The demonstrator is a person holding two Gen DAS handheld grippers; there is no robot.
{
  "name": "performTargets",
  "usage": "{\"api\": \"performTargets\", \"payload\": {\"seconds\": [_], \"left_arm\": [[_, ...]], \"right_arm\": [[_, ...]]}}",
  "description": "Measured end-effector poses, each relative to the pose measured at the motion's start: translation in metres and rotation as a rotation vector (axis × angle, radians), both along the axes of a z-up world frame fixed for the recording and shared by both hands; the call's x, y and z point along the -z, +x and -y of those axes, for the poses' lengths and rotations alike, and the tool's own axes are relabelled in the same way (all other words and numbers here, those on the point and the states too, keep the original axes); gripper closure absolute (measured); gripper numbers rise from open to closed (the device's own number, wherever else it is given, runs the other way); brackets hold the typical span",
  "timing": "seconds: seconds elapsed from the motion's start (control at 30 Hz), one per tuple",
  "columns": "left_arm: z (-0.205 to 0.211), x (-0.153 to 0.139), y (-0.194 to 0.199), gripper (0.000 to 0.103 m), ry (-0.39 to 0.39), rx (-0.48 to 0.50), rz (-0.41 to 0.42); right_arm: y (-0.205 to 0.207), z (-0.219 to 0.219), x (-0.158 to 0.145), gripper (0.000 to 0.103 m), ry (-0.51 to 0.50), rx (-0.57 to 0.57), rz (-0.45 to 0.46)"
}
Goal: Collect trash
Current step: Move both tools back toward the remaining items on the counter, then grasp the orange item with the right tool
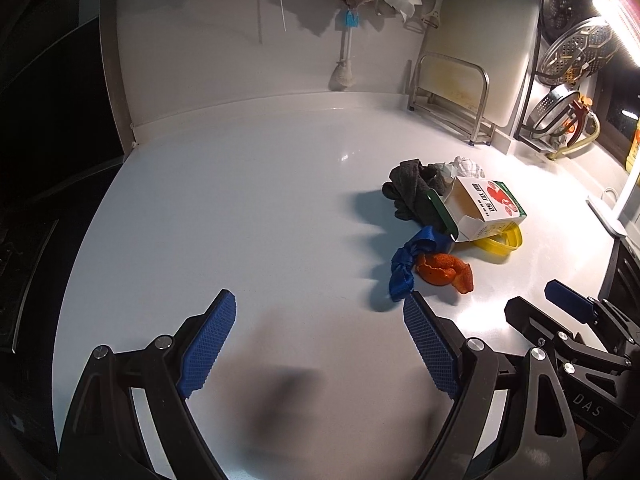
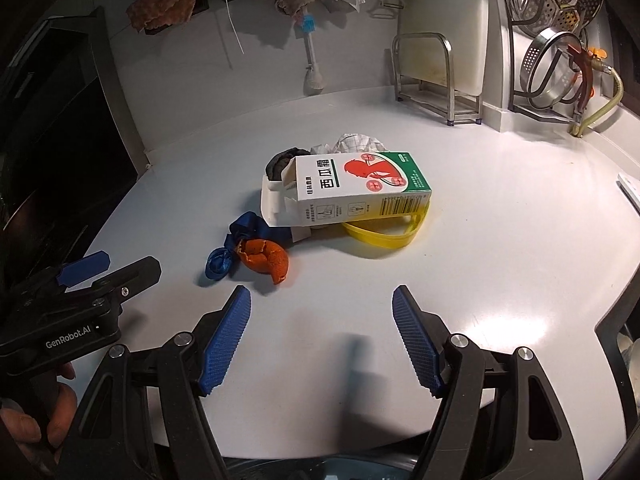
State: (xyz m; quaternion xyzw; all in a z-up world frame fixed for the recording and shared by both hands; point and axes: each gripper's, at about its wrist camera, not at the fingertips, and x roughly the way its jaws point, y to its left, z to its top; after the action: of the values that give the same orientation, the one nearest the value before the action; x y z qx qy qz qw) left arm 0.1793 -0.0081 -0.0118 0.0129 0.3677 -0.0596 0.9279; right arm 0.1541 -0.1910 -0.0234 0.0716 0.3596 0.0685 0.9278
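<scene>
Right gripper point(image 2: 321, 332) jaws apart, empty, just short of the orange peel point(image 2: 266, 261), which lies in front of the medicine box point(image 2: 352, 192) beside the blue ribbon point(image 2: 236, 246). Left gripper point(image 1: 320, 338) also spread, empty. Best: approach low, straddle peel only.

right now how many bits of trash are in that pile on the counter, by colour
blue: 1, ribbon
orange: 1, peel
yellow: 1, plastic band
white and green: 1, opened carton
dark grey: 1, cloth
white: 1, crumpled paper
total: 6
</scene>
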Motion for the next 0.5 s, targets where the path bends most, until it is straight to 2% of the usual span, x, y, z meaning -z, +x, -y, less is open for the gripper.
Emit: {"api": "performTargets", "payload": {"seconds": [0.5], "left_arm": [[-0.035, 0.0, 0.007, 0.017, -0.033, -0.024, -0.006]], "right_arm": [[0.056, -0.04, 0.014, 0.033, -0.065, -0.018, -0.091]]}}
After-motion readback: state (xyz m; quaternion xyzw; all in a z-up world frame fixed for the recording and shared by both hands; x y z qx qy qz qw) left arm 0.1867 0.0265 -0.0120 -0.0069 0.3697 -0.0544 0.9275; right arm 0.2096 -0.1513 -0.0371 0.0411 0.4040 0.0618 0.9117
